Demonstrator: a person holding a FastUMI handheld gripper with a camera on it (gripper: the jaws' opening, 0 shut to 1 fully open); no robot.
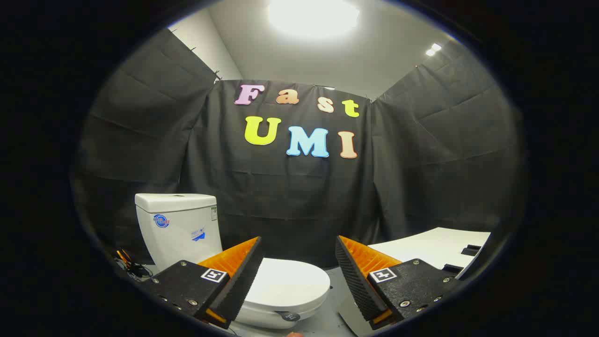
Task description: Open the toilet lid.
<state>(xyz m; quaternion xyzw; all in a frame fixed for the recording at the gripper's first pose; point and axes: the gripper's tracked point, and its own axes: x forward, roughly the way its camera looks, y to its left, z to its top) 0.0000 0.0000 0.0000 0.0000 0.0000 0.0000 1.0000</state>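
The toilet lid is down, lying flat and closed over the bowl, low in the frame just left of centre. It's a smooth white oval, and its front edge curves round towards the middle of the picture. Under the rim of the bowl, at the very bottom, there's a small dark round tag or sticker; too small to make out more.

The gripper hangs above and in front of it, fingers spread wide apart, nothing between them. The left finger crosses over the lid's left part in the picture, the right finger sits off to the lid's right, over the grey floor. Whether either finger touches the lid, I can't tell from here; they look clear of it. Each finger carries a small square black-and-white marker on its body.

Behind the lid, in the lower left, stands the white cistern, upright, with a couple of blue stickers on its front. Down at its left foot, a tangle of dark cables.

Over in the lower right, a white table top slants in, with a dark flat object near its far edge.

Black cloth hangs all round as the wall, and above it, a pale ceiling with a bright lamp top centre and a smaller light upper right.
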